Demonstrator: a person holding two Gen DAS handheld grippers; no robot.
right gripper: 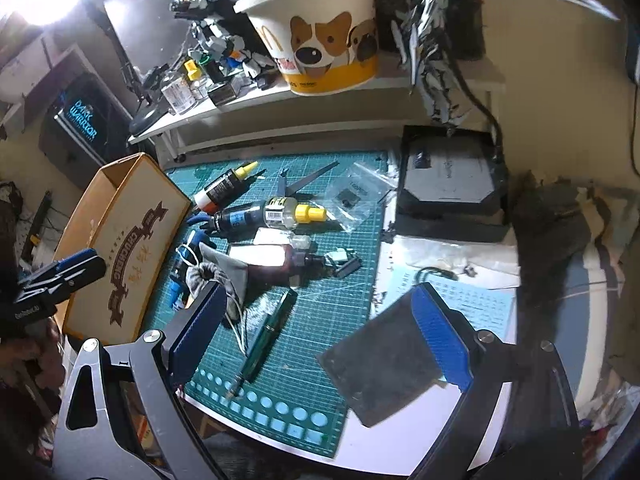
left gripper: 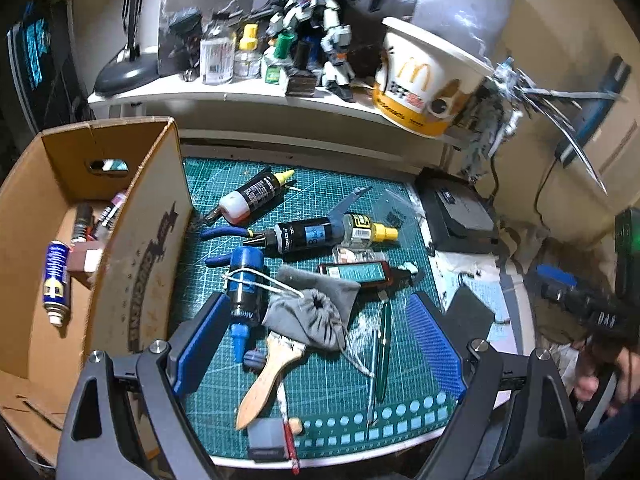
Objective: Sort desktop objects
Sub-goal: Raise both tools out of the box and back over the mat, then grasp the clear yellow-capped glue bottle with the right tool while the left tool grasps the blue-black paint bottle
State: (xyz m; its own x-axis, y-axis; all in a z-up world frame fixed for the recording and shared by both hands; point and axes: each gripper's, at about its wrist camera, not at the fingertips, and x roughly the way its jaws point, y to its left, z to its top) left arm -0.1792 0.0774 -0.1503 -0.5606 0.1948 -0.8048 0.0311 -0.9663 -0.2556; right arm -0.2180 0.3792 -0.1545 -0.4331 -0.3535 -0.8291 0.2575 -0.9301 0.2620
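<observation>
While clutter covers the green cutting mat [left gripper: 328, 380], the sorting target, a cardboard box [left gripper: 148, 240], stands at the mat's left edge, open top, already holding a blue-white tube [left gripper: 56, 280], a small brown-white block [left gripper: 86, 260] and a few markers [left gripper: 106, 216]. On the mat: grey drawstring pouch [left gripper: 316, 308] near centre, lying over the bristle end of a wooden-handled brush [left gripper: 268, 376]; blue-capped black bottle [left gripper: 244, 292] just left of pouch, its string looped across it; blue-handled pliers [left gripper: 228, 234] behind that. Black bottle with blue label [left gripper: 308, 236] lies on its side, touching a clear bottle with yellow cap [left gripper: 368, 232]. Black bottle with yellow nozzle [left gripper: 252, 196] further back. Flat dark red case [left gripper: 356, 274] right of pouch. Green pen [left gripper: 382, 352] lies lengthwise toward near edge. Grey cube [left gripper: 266, 436] at near edge.

Left gripper [left gripper: 320, 344] hovers above pouch and brush, fingers wide apart, nothing between pads. Right gripper [right gripper: 320, 344] also spread wide, empty, over mat's right edge; a dark square sheet [right gripper: 380, 364] lies below its right finger [right gripper: 440, 340], contact unclear. Left gripper also visible at far left of right view, beside box.

Behind mat: white shelf [left gripper: 224, 96] with small bottles, a robot model [left gripper: 316, 20], a paper bucket with dog print [right gripper: 320, 32]. Black box [right gripper: 448, 176] right of mat.
</observation>
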